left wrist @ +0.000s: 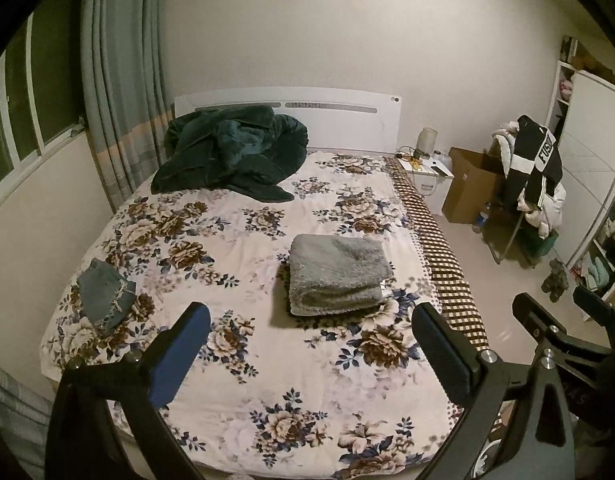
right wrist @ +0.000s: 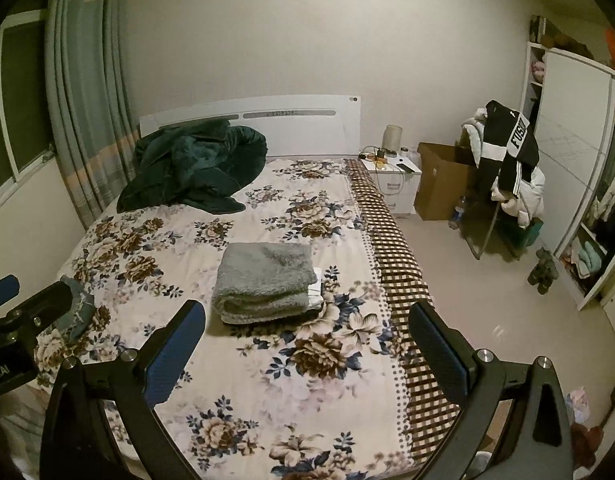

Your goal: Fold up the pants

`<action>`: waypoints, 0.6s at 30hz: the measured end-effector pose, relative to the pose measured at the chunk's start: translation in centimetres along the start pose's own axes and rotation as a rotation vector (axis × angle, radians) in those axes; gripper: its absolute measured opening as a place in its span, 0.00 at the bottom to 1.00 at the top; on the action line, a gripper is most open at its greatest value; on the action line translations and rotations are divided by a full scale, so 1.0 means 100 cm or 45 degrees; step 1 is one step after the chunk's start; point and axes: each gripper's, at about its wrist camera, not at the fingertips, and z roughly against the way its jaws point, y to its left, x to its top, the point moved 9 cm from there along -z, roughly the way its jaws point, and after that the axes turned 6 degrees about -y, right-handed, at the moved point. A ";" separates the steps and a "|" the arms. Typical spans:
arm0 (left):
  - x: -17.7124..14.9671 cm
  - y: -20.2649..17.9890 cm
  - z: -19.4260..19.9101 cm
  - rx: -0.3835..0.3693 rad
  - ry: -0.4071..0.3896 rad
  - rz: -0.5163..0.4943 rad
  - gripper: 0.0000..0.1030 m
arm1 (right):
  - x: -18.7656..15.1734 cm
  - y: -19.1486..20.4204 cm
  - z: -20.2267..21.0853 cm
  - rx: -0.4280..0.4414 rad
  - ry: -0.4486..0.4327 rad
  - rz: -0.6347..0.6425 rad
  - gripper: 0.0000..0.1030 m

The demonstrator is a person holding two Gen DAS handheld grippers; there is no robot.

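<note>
Pants (left wrist: 339, 276) — grey, fleecy, stacked in a thick bundle — lie on the bed (left wrist: 235, 240) near its right edge, apparently folded already, with something pale peeking from under the near right corner. A smaller folded denim piece (left wrist: 105, 298) sits well apart at the bed's left edge. Both the left gripper (left wrist: 311, 350) and the right gripper (right wrist: 309, 346) hover above the near end of the bed, fingers spread wide and grasping nothing. My judgement: any finishing touch should be a light press on the top layer — not a pinch, which would drag the plush fabric and skew the stack.
</note>
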 end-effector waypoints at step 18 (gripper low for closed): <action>-0.004 0.005 0.008 0.035 -0.005 -0.013 1.00 | -0.004 0.001 0.001 0.021 0.018 -0.012 1.00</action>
